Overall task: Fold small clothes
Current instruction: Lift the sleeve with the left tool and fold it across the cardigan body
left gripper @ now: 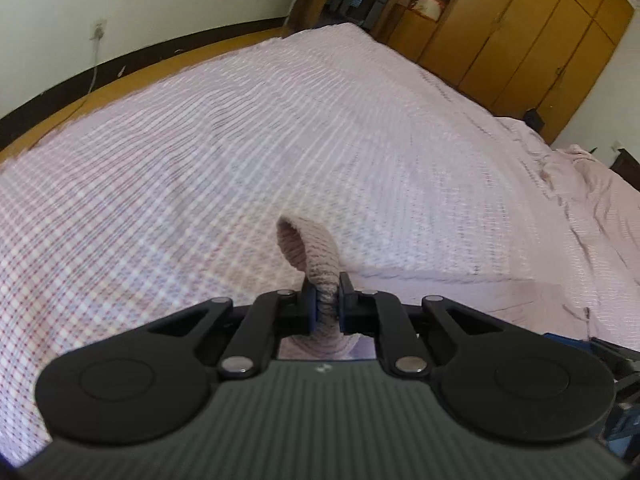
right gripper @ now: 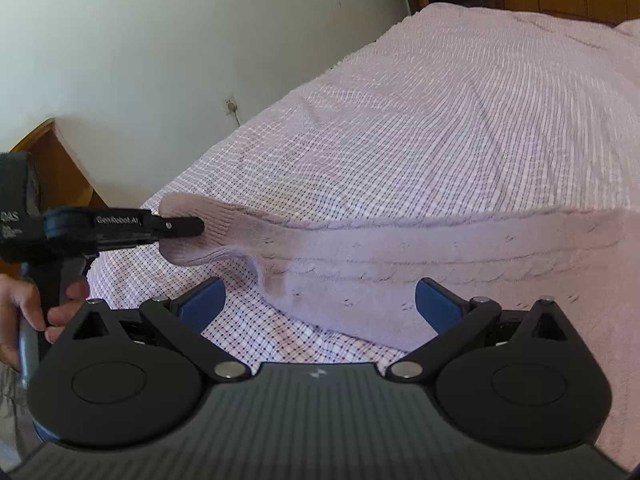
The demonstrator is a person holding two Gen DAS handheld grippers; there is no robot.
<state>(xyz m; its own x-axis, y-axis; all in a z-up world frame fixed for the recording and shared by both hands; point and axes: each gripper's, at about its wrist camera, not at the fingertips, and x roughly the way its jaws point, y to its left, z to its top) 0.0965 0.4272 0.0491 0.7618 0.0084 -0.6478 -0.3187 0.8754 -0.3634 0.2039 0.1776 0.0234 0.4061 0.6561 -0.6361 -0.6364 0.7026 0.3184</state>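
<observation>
Garment: a pink knit sweater (right gripper: 400, 256) lies spread on the checked bedspread (right gripper: 400, 120), its sleeve lifted.
Left gripper (left gripper: 327, 300): fingers clamped on the sleeve cuff (left gripper: 308, 248), held above the bed.
Right gripper (right gripper: 320, 308): fingers wide apart, empty, just over the sweater's body.
Progress: judged early; no finished fold shows, sleeve and body remain.
Surroundings: wooden wardrobe (left gripper: 520, 32), wall; nothing blocks the fold.

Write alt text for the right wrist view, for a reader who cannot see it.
The left gripper, held in a hand, is clamped on the cuff of a pale pink knitted sweater and lifts that end above a checked bedspread. The right gripper is open in the foreground, just short of the sweater and holding nothing.
</observation>
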